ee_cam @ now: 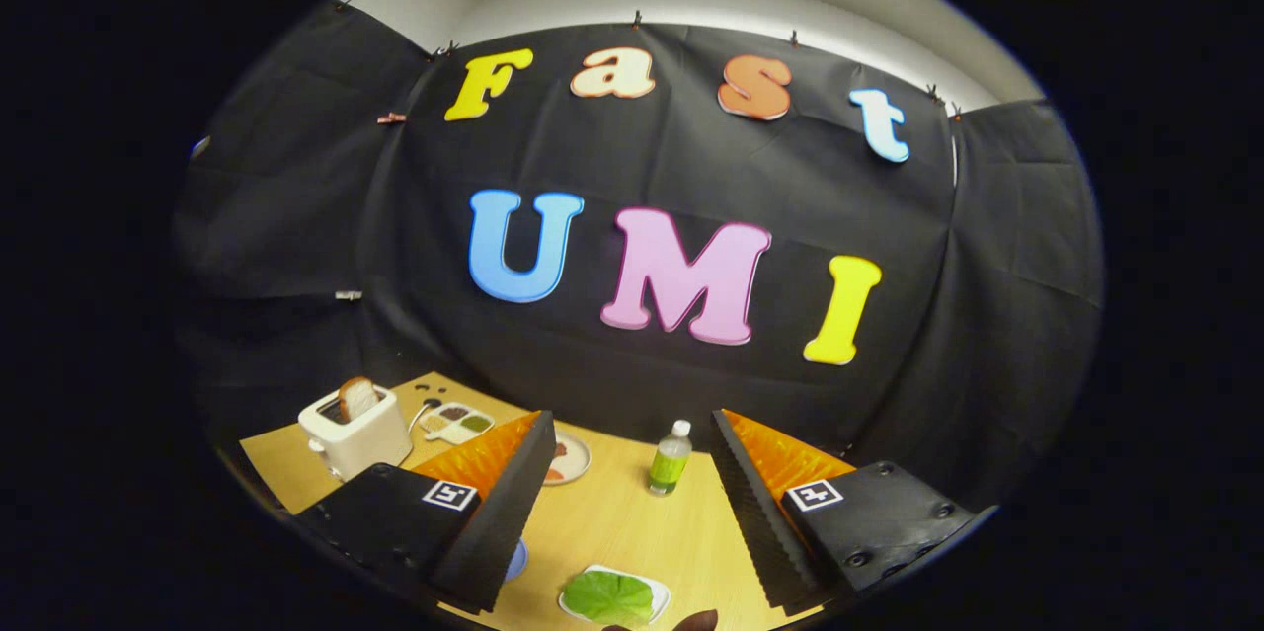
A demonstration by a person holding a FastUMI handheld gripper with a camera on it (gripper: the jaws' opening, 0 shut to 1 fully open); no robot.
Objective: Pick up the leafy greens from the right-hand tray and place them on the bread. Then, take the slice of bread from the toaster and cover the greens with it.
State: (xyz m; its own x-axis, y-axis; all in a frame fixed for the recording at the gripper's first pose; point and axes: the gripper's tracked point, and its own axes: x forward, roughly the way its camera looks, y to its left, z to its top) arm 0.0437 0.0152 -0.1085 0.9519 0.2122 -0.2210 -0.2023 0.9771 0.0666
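Spread wide and holding nothing, the claw [627, 503] hangs above the wooden counter [612, 522], and low between its two fingers a green leaf [609, 595] lies on a small white tray [658, 596]. Just ahead of the gap stands a small bottle [670, 458] of green liquid, and a round plate [573, 459] peeks out from behind the left finger. Beyond that finger, further off, a white toaster [355, 432] holds a slice of bread [357, 398] upright in its slot, with a small compartment tray [456, 422] just beside it.
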